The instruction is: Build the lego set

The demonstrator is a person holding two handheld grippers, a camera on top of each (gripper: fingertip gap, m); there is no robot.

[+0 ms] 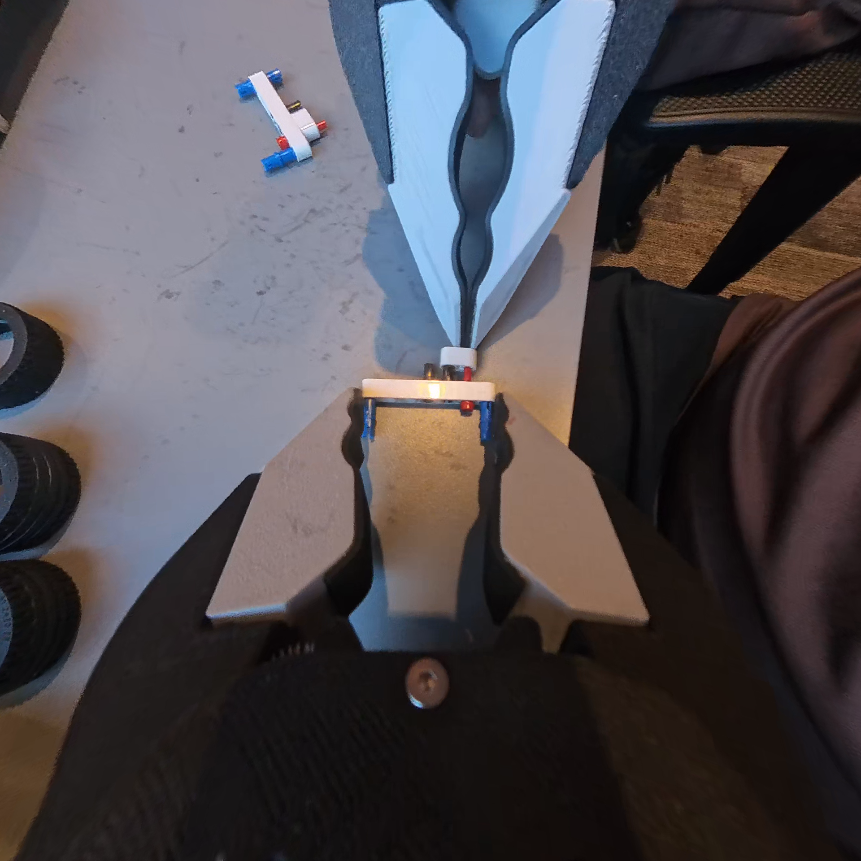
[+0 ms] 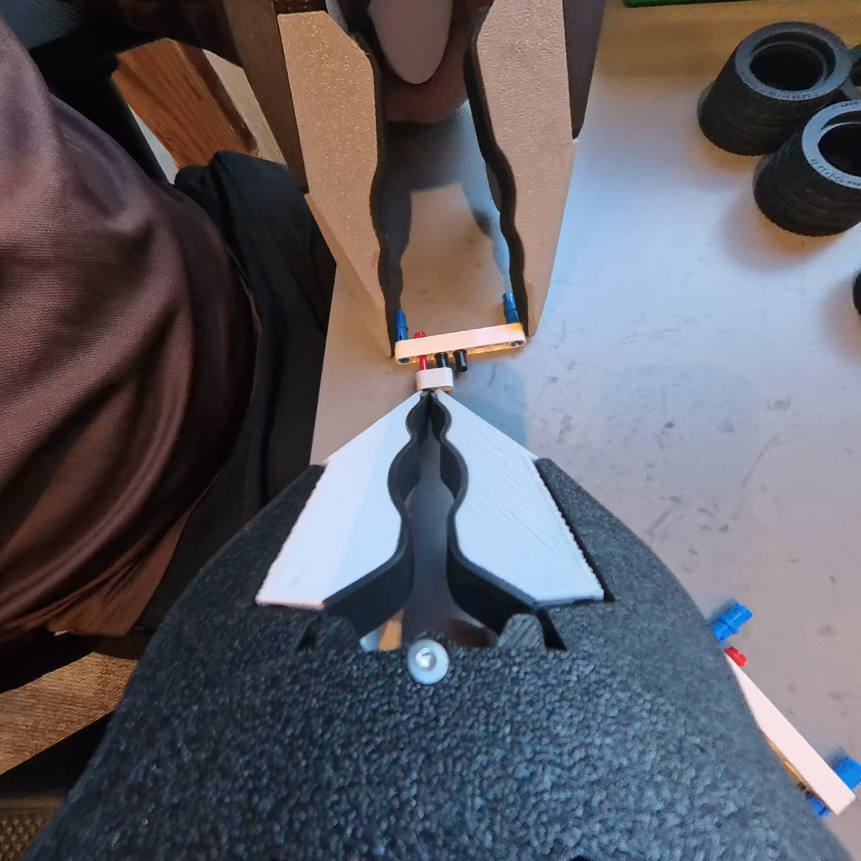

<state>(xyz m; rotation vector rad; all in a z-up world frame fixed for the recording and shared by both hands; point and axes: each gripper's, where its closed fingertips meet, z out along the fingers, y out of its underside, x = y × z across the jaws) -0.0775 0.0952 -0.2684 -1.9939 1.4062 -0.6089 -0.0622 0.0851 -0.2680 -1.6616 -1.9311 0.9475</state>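
My left gripper [image 1: 427, 412] is shut on a white beam [image 1: 428, 389], its pads pinching the blue pins [image 1: 486, 421] at the beam's two ends, low over the grey table [image 1: 186, 279]. The beam carries a red pin and two black pins [image 2: 451, 358] on its far side. A small white connector [image 1: 459, 358] sits on the red pin. My right gripper [image 2: 428, 396] is shut, its tips against the back of that connector [image 2: 435, 378]. It enters the left wrist view from above [image 1: 459, 344]. The left gripper [image 2: 459, 326] with the beam [image 2: 461, 344] shows in the right wrist view.
A second white beam assembly [image 1: 284, 119] with blue and red pins lies on the table; it also shows in the right wrist view [image 2: 792, 736]. Several black tyres [image 1: 37, 494] [image 2: 815, 177] stand to one side. The table edge [image 1: 582, 326] and a person's lap are close by. The grippers are tip to tip, or close to it.
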